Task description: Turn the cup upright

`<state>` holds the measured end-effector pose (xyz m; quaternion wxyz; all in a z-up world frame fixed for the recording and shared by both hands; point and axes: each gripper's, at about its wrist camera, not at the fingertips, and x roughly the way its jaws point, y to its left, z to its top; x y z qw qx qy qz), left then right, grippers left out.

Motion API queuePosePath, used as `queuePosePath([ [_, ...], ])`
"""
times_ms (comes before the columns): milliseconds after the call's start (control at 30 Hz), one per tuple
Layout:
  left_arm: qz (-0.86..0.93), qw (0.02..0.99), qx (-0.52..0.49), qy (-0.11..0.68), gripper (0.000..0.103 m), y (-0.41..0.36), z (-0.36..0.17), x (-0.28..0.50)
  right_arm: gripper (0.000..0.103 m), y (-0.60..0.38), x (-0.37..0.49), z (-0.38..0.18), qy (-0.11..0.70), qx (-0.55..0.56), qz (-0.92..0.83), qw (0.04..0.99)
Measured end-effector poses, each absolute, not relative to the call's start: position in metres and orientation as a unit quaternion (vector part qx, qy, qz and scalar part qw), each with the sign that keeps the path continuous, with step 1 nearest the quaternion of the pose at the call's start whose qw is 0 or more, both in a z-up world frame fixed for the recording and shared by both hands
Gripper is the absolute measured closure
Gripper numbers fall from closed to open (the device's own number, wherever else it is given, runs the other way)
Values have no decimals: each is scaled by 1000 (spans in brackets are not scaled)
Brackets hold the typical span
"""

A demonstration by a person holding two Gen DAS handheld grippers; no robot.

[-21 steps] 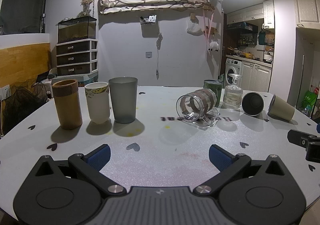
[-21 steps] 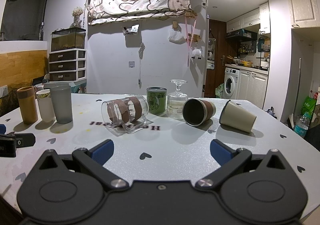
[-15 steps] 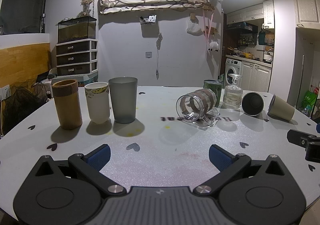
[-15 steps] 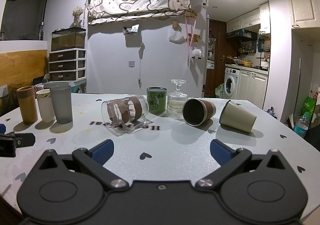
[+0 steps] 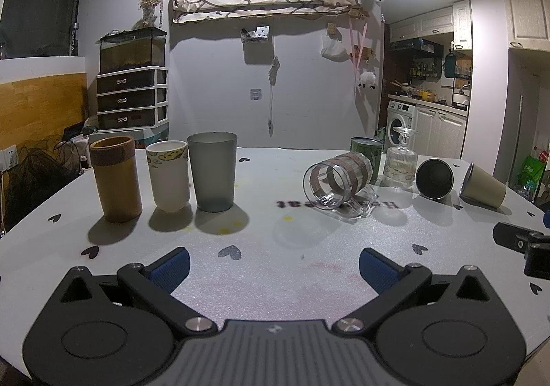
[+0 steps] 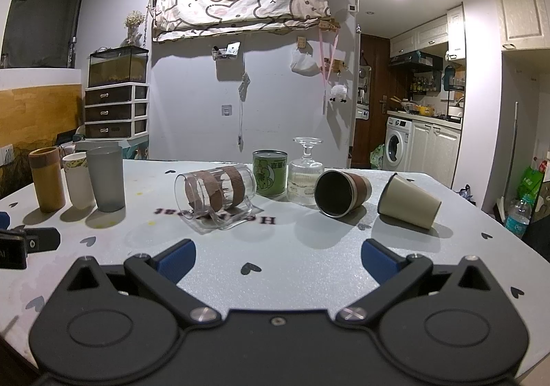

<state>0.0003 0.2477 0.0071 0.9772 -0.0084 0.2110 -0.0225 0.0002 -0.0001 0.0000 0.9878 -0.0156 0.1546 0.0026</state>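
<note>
I see the glass mug lying on its side near the middle of the table, mouth toward me, handle against the tabletop. Behind it stand a green can and an upside-down glass. To its right a dark cup and a beige cup also lie tipped over. At left three cups stand upright. My left gripper and right gripper are both spread wide, holding nothing.

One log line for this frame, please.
left tongs open, empty | right tongs open, empty | clear glass mug with brown bands on side, untouched | white table
</note>
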Motion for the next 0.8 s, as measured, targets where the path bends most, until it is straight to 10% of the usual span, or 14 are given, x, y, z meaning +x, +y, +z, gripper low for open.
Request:
queuePosePath([
  [800,-22,977,-9,210,0,249,7,0,0,-13,14,1,159,-42,12,986],
])
